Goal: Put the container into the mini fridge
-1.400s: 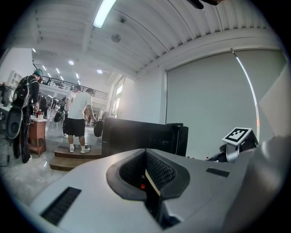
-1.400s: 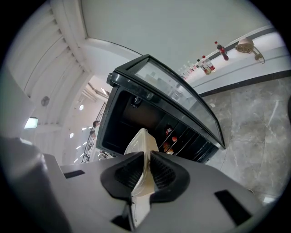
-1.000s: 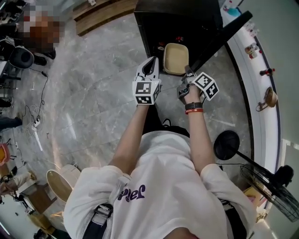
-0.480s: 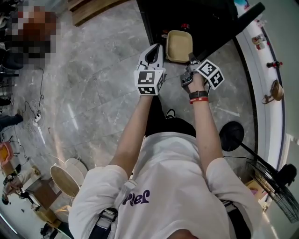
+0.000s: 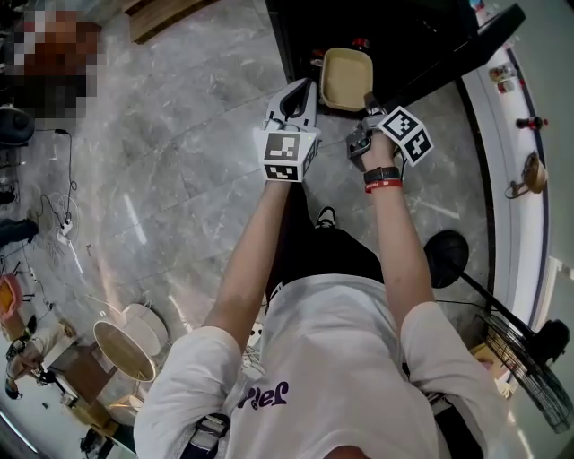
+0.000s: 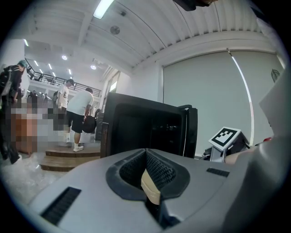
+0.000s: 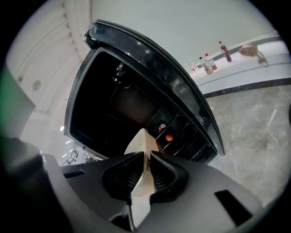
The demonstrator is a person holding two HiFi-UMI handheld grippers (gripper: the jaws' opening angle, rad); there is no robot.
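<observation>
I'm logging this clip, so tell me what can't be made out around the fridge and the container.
- Inside the mini fridge: too dark in the head and right gripper views, so free space is unclear.
- The container: both gripper views show only its edge, because the bodies of the left gripper and right gripper hide the rest.
- The red-capped items: right gripper view, too small to identify.

tan container (image 5: 345, 79) hovers at open black mini fridge (image 5: 395, 27).

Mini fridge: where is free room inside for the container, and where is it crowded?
The dark main cavity of the mini fridge looks bare enough for the container, between its frame and the door-side rack. Crowded: that rack, where red-capped bottles stand.
</observation>
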